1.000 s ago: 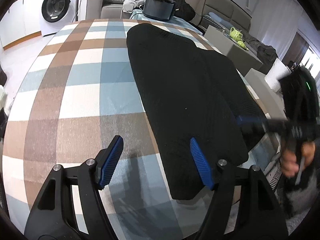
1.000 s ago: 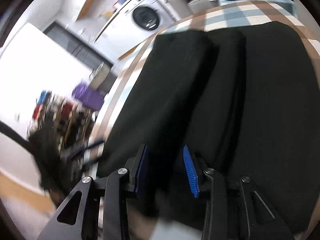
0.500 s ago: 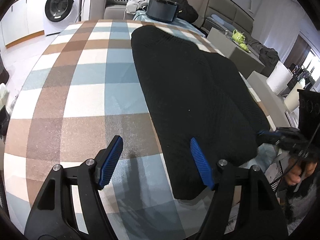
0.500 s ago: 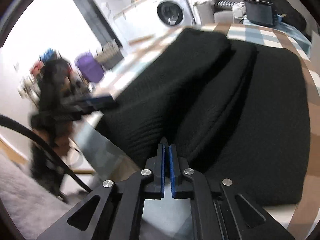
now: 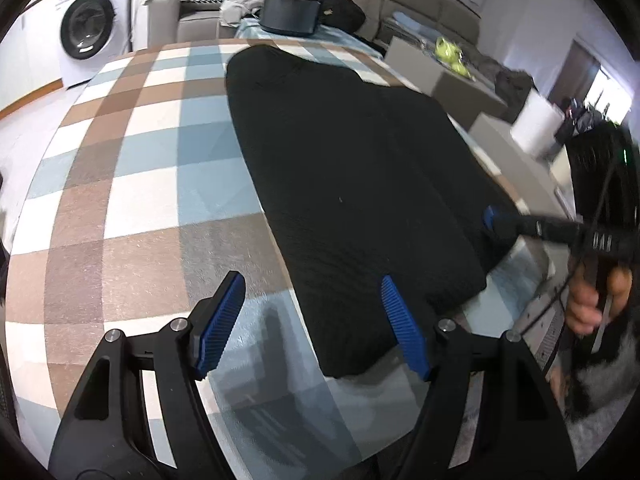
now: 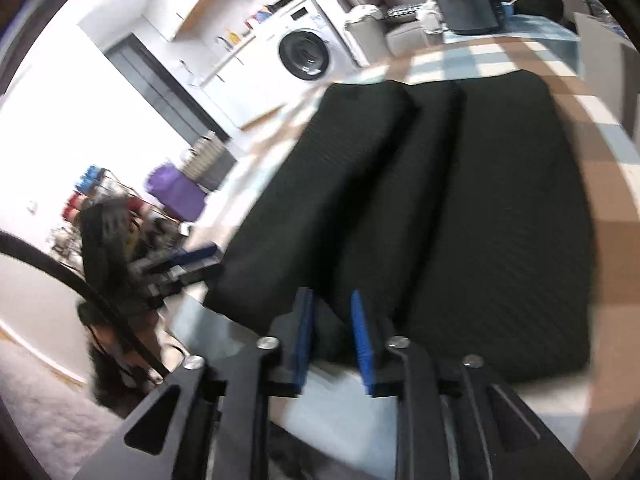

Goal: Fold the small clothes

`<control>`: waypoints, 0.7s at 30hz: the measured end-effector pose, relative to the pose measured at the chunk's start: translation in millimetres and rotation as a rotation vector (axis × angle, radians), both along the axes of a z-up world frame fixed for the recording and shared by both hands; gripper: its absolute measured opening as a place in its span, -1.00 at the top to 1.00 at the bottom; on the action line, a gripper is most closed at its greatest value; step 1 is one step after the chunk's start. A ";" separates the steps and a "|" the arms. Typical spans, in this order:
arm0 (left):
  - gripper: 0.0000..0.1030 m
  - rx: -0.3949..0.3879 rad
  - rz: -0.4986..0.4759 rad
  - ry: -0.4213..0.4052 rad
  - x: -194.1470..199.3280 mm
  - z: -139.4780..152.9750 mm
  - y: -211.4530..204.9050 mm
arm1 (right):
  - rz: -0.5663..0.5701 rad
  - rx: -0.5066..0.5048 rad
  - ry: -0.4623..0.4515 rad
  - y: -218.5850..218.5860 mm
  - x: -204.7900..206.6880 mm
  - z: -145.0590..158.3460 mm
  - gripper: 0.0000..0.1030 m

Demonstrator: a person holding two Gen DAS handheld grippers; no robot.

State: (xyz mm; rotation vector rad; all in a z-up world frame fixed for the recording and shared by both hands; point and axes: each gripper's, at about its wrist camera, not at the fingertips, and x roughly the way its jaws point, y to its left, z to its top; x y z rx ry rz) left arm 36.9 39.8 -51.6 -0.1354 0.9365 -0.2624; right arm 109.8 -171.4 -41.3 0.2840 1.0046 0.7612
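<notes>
A black knitted garment point(image 5: 352, 184) lies folded lengthwise on the checked tablecloth point(image 5: 140, 200). My left gripper point(image 5: 311, 284) hovers open over the garment's near end; its right finger point(image 5: 404, 328) is above the fabric and its left finger over bare cloth. In the right wrist view the garment point(image 6: 460, 208) shows as long parallel folds. My right gripper point(image 6: 330, 296) sits at the garment's edge, its jaws opening with a narrow gap. Black fabric shows between the pads, which do not press on it. Its blue tip point(image 5: 492, 216) shows at the garment's right edge, held by a hand point(image 5: 588, 304).
A washing machine point(image 5: 86, 36) stands at the back left. Behind the table are a sofa and a dark container point(image 5: 290, 12). A white roll point(image 5: 536, 128) and grey boxes stand to the right. The table's edge runs just under both grippers.
The right gripper's jaws closed fully, then parted again a little, and it shifted along the garment's edge. The left gripper stayed put and open.
</notes>
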 end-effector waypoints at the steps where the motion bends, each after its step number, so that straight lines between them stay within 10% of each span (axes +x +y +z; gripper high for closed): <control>1: -0.33 0.020 -0.004 0.006 -0.7 -2.1 -2.3 | 0.003 0.008 -0.003 10.2 3.2 -0.2 0.47; 7: -0.33 0.011 -0.010 0.035 -4.4 -11.3 -0.8 | 0.039 0.052 0.109 42.9 27.4 -29.4 0.23; 11: -0.33 -0.034 0.000 0.026 -2.9 -5.1 3.9 | 0.077 0.048 -0.018 66.2 25.9 -7.3 0.87; 15: -0.41 -0.110 0.003 0.001 -1.1 9.0 9.1 | 0.043 0.078 -0.116 53.4 16.6 29.8 0.90; 21: -0.45 -0.035 -0.013 0.040 10.0 -5.5 -5.0 | -0.090 -0.157 0.041 17.7 26.5 -12.3 0.90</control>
